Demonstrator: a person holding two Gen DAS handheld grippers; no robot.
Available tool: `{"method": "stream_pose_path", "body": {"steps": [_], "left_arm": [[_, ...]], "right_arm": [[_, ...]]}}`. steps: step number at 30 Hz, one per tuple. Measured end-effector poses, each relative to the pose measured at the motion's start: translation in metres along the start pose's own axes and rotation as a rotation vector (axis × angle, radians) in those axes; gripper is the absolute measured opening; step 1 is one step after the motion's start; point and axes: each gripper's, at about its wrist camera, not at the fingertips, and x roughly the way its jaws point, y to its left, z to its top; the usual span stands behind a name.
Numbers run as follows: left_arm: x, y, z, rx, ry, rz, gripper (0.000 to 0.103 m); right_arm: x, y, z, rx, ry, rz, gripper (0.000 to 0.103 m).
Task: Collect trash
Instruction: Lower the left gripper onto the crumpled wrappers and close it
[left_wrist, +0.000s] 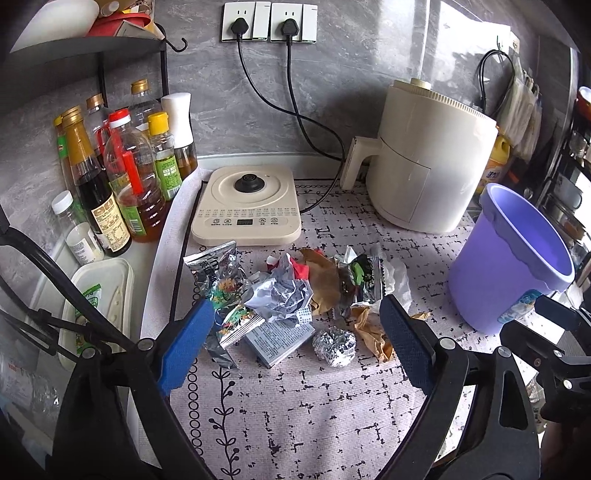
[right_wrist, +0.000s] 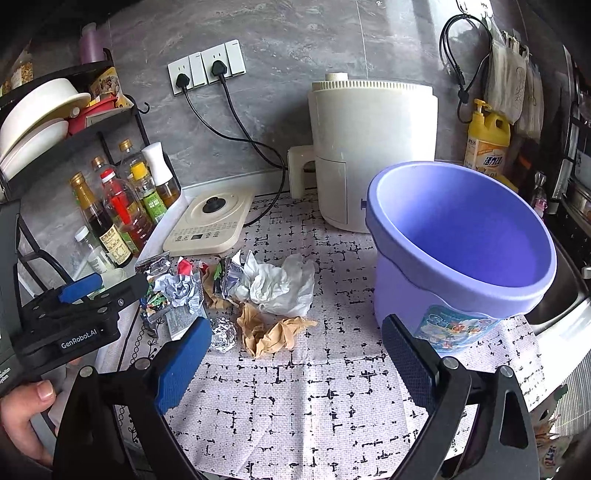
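A patterned cloth covers the surface (left_wrist: 314, 406) below both tools. The left hand-held gripper (left_wrist: 295, 339) tilts downward, jaws spread wide and empty; the right hand-held gripper (right_wrist: 295, 354) does likewise. Just ahead of the left one lies the trash (left_wrist: 295, 295) (one foil ball (left_wrist: 334, 346), crumpled paper, wrappers). Right of it stands one purple bucket (right_wrist: 461, 236). Beyond sit one hotplate (left_wrist: 246, 206), one cream fryer (left_wrist: 432, 162) and two wall sockets (left_wrist: 269, 21).
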Motion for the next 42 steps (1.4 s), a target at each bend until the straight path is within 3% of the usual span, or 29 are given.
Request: {"method": "stream_pose_path", "body": {"steps": [4,7,26,32,42], "left_arm": [[0.014,0.006,-0.003,-0.030,0.009,0.021,0.077],[0.024,0.008,-0.003,-0.038,0.012,0.046,0.074],[0.092,-0.006,-0.001,0.017,0.039,0.182,0.073],[0.093,-0.008,-0.005,0.022,0.040,0.180,0.046],[0.071,-0.010,0.001,0.003,-0.038,0.204,0.041]], "right_arm": [[0.014,0.003,-0.006,-0.015,0.032,0.018,0.082],[0.025,0.006,-0.009,-0.020,0.048,0.030,0.080],[0.082,-0.001,-0.020,-0.025,0.112,0.075,0.074],[0.093,0.000,-0.023,-0.030,0.122,0.092,0.071],[0.116,0.011,-0.034,-0.054,0.131,0.137,0.071]]}}
